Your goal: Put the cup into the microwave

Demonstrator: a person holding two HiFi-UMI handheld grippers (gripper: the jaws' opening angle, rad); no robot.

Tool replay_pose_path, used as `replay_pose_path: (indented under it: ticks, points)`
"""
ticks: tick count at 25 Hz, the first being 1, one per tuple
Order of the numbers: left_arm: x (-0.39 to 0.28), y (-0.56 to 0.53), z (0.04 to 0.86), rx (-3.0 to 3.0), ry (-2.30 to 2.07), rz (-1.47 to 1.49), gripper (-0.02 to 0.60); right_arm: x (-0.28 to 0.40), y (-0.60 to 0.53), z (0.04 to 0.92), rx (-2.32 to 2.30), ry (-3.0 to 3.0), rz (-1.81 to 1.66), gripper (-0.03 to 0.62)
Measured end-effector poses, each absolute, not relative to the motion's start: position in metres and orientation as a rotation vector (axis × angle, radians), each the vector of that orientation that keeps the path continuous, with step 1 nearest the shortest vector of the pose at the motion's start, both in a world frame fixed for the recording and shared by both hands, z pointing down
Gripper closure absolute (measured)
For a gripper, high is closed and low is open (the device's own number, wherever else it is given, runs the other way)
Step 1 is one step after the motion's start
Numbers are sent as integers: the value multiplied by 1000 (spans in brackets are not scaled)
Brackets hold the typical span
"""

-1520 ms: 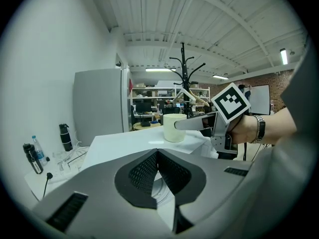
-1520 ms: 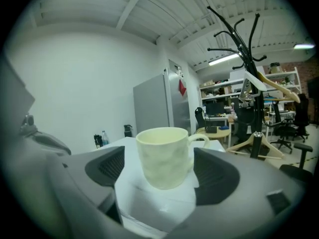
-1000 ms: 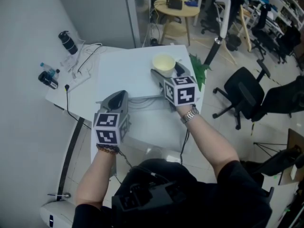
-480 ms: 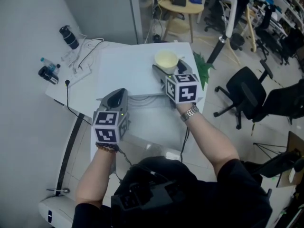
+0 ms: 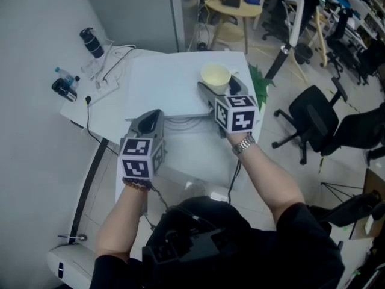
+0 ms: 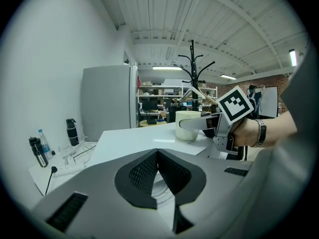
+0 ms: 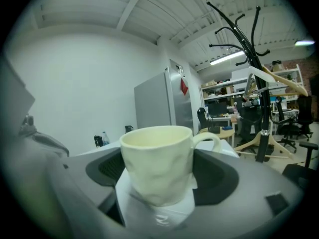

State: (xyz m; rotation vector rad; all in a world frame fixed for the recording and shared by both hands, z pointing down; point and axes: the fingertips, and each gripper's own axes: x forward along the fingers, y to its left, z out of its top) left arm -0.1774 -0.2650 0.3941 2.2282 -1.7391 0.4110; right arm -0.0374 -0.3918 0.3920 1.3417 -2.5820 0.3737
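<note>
Nothing has shifted: right gripper [image 5: 220, 90] clamps the cup [image 7: 157, 162]; left gripper [image 6: 157, 152], fingers [image 6: 141, 176] together, empty.

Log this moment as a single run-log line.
left gripper: shut, empty | right gripper: shut on cup | cup: upright, on or just over white top | step: cup gripped, not yet placed

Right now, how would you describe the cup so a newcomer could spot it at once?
Find the white flat-topped box in the middle of the head view. At its far right corner, clamped in the right gripper, is the cup: cream, handled and open-topped, unlike the dark bottles off to the left.
</note>
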Motion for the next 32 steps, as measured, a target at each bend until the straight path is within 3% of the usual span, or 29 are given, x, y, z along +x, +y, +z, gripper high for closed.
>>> replay_pose_path:
  ticks: [32]
  points:
    - [-180,-188,385,2257,-1720,377,581,-44,-273,369,1287,-2664,347,146]
